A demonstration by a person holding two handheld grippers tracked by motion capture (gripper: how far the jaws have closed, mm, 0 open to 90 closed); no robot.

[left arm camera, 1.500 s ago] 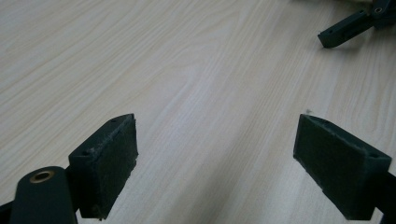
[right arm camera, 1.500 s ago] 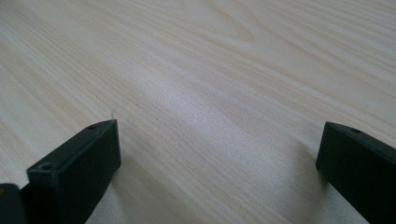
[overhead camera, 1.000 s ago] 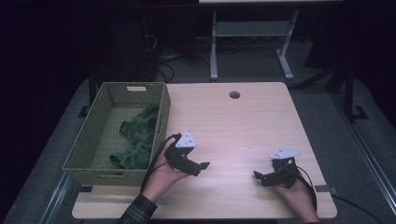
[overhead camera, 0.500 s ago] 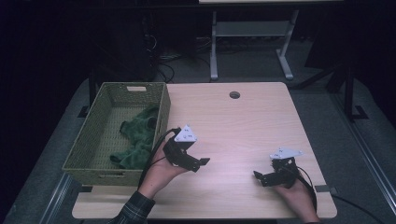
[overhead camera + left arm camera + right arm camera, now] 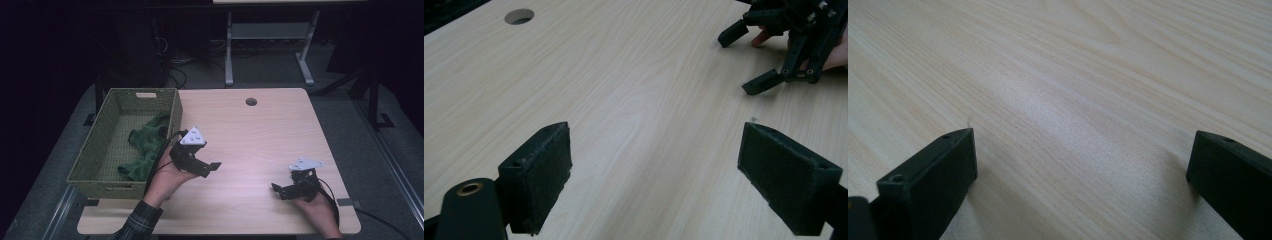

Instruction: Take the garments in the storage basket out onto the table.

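**Two spread hand-held grippers over a bare desk, green cloth in the basket**

The pale wooden rectangular desk (image 5: 260, 135) carries everything, its long axis running left to right in the high view, with a small round cable hole (image 5: 251, 101) near its far edge. At the desk's left end stands the olive-green woven rectangular basket (image 5: 95, 150), its long axis running from the near edge toward the far edge. Inside it lies the crumpled dark green cloth (image 5: 145, 147), stretched along the basket's right wall, one end toward the far side and the other toward the near corner.

The left hand-held gripper (image 5: 209, 169) is held just beside the basket's right wall, above the desk, pointing to the right across the wood. Its jaws stand wide apart with nothing between them, as the left gripper view confirms. The cloth is the nearest thing to it, apart from it on the other side of the wall.

The right hand-held gripper (image 5: 280, 190) sits low near the desk's near right corner, pointing left toward the other. Its jaws are also spread, with bare wood between them.
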